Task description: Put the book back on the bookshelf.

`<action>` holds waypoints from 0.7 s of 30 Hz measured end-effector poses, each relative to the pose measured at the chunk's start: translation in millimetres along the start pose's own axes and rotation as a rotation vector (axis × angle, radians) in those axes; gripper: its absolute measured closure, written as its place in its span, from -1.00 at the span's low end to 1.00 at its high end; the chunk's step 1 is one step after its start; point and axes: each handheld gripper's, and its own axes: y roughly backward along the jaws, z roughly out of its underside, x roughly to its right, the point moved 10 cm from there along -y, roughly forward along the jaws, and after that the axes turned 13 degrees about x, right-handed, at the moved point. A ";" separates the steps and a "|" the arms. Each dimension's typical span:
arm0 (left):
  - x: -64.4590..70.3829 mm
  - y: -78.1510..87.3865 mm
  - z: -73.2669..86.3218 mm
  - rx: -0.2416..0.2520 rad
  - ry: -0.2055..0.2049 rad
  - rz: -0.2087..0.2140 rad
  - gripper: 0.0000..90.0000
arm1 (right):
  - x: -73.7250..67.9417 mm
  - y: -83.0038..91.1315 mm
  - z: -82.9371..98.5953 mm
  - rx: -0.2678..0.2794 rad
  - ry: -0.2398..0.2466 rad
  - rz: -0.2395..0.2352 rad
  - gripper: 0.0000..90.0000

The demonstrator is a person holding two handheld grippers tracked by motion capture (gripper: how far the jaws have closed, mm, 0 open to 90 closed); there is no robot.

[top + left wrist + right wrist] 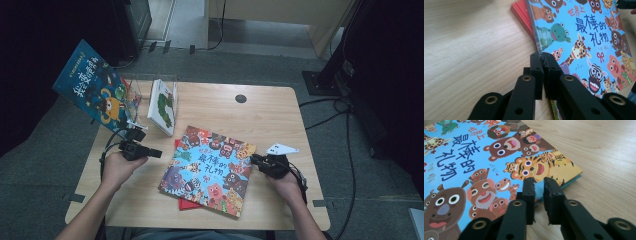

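A blue picture book covered in cartoon animals lies face up mid-table on top of a red book. My left gripper is at the blue book's left edge. In the left gripper view its jaws are shut with nothing between them, and the edge of the book runs under their tips, with the red book beyond. My right gripper is at the book's right edge. In the right gripper view its jaws stand narrowly open, pointing at the book near the tiger corner.
At the table's back left a clear holder stands. A second blue book leans there, and a white caterpillar book stands beside it. A round black hole marks the far side. Cables run on the floor at the right.
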 end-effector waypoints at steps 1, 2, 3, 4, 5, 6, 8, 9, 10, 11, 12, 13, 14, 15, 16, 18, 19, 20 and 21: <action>0.3 -1.9 2.7 -0.001 -0.007 0.003 1.00 | 0.2 0.5 0.1 0.000 0.000 0.001 0.87; 0.9 -3.9 5.4 -0.002 -0.003 0.010 1.00 | -0.2 1.0 0.3 -0.003 0.000 -0.001 0.89; 1.7 -6.0 7.9 -0.004 0.004 0.016 1.00 | -0.7 1.6 0.6 -0.005 0.002 0.000 0.91; 2.4 -8.0 10.4 -0.006 0.007 0.018 1.00 | -0.8 2.2 0.9 -0.007 0.006 0.000 0.93; 2.8 -9.3 12.7 -0.010 -0.002 0.021 1.00 | -0.8 2.9 1.3 -0.009 0.009 0.003 0.93; 3.9 -10.7 14.4 -0.009 0.000 0.023 1.00 | -0.6 4.1 2.5 -0.020 0.010 0.011 0.94; 5.7 -13.0 17.3 -0.004 -0.006 0.030 1.00 | -1.2 6.8 4.0 -0.025 0.022 0.011 0.96; 5.9 -14.5 18.9 -0.007 -0.009 0.026 1.00 | -2.0 7.6 4.3 -0.026 0.021 0.009 0.96; 5.9 -15.7 20.3 -0.010 -0.015 0.024 1.00 | -3.1 7.1 4.8 -0.025 0.016 0.003 0.96; 6.2 -17.2 21.8 -0.017 -0.016 0.027 1.00 | -4.2 6.2 6.1 -0.030 0.015 -0.002 0.97; 6.0 -18.2 22.8 -0.020 -0.021 0.022 1.00 | -4.5 5.5 7.2 -0.037 0.025 0.001 0.99; 6.3 -19.4 23.2 -0.017 -0.020 0.023 1.00 | -4.6 5.5 6.9 -0.035 0.028 0.002 0.99; 6.6 -20.2 23.9 -0.022 -0.019 0.022 1.00 | -4.8 5.7 6.9 -0.035 0.016 -0.003 0.99; 6.8 -20.8 24.2 -0.022 -0.024 0.023 1.00 | -4.9 6.1 7.2 -0.037 0.003 -0.004 0.99; 7.5 -21.7 24.5 -0.023 -0.025 0.026 1.00 | -5.4 6.3 7.5 -0.039 0.004 -0.006 1.00; 9.1 -23.9 25.1 -0.026 -0.029 0.028 1.00 | -6.4 6.5 8.0 -0.041 0.017 -0.002 1.00; 9.6 -24.9 25.9 -0.033 -0.033 0.028 1.00 | -6.8 6.4 8.0 -0.042 0.015 -0.001 1.00; 9.5 -25.8 26.0 -0.031 -0.038 0.020 1.00 | -6.2 6.2 7.9 -0.040 0.016 -0.004 1.00; 9.3 -25.9 26.1 -0.035 -0.042 0.017 1.00 | -5.6 6.0 7.8 -0.037 0.013 -0.002 1.00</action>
